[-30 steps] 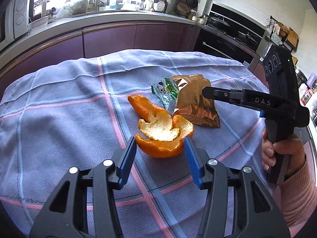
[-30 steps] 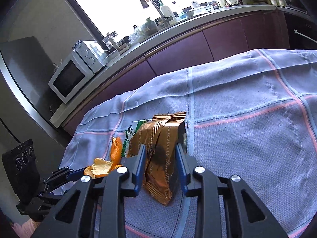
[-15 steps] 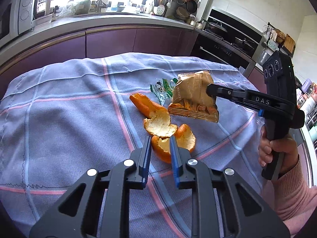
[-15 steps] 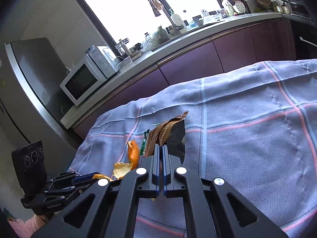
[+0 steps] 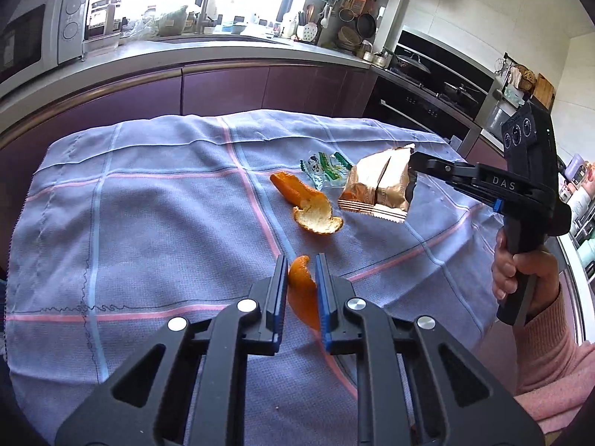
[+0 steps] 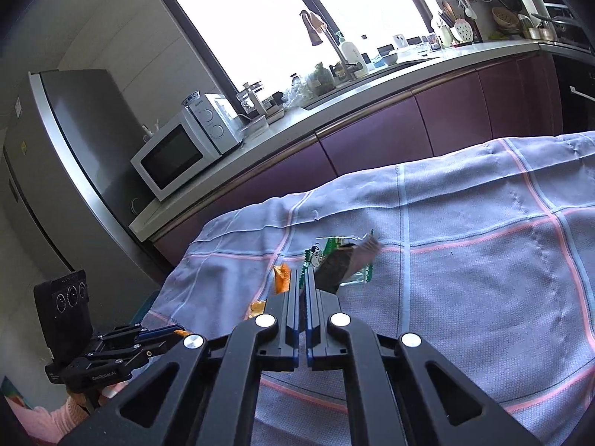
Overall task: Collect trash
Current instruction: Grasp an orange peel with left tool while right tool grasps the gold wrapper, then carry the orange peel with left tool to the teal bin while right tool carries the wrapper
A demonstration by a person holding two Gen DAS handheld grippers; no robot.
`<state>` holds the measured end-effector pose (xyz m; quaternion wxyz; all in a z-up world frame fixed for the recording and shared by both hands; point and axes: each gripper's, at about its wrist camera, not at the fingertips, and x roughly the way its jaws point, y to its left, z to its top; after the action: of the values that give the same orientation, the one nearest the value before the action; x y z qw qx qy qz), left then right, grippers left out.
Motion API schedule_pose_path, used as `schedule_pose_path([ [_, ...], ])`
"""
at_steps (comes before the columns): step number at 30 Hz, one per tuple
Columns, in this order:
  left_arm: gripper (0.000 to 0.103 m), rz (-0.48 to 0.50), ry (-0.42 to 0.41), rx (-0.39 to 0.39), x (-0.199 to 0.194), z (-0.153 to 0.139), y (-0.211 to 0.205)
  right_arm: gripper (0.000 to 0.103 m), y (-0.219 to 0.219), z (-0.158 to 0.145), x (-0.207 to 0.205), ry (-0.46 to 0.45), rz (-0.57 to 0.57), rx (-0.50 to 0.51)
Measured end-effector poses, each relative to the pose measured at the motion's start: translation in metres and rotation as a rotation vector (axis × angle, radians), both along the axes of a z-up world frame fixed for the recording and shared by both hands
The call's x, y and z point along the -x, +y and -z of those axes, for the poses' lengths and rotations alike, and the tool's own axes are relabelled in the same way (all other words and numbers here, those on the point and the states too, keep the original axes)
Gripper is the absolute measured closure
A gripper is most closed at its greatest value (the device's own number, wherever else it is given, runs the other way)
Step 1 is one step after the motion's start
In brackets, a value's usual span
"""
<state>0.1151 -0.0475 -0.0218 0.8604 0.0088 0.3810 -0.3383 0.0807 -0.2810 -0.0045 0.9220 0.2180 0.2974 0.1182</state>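
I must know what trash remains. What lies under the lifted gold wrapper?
Only bare checked tablecloth shows beneath the gold wrapper. Beside it lies a green-printed clear wrapper; the part behind the gold one is hidden.

Left wrist view: looks along its hand-held gripper [image 5: 301, 271], tilted down over the cloth [image 5: 156, 223], close.
Right wrist view: tilted down, facing the window [image 6: 297, 18].
Shared: cloth, wrappers [image 6: 334, 249], kitchen counter [image 5: 223, 59].
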Motion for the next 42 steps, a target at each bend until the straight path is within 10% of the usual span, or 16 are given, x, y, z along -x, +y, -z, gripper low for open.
schedule_pose_path([
  [11, 0.068, -0.053, 0.036, -0.056, 0.009, 0.022, 0.033, 0.096, 0.0, 0.007, 0.007, 0.037, 0.063, 0.032],
  [15, 0.063, -0.061, 0.047, -0.054, 0.01, 0.025, 0.04, 0.059, -0.021, 0.023, 0.009, 0.095, 0.189, 0.064],
  [22, 0.058, -0.055, 0.098, -0.037, 0.006, 0.032, 0.039, 0.045, -0.038, 0.052, 0.006, 0.193, 0.212, -0.01],
  [26, 0.067, -0.051, 0.122, -0.037, 0.006, 0.037, 0.035, 0.047, -0.03, 0.055, 0.0, 0.204, 0.184, -0.008],
  [30, 0.08, -0.055, 0.13, -0.042, 0.006, 0.039, 0.032, 0.088, -0.026, 0.059, -0.003, 0.215, 0.145, -0.03],
  [42, 0.095, -0.061, 0.1, -0.018, 0.012, 0.03, 0.035, 0.098, -0.013, 0.026, 0.012, 0.086, 0.093, -0.042],
])
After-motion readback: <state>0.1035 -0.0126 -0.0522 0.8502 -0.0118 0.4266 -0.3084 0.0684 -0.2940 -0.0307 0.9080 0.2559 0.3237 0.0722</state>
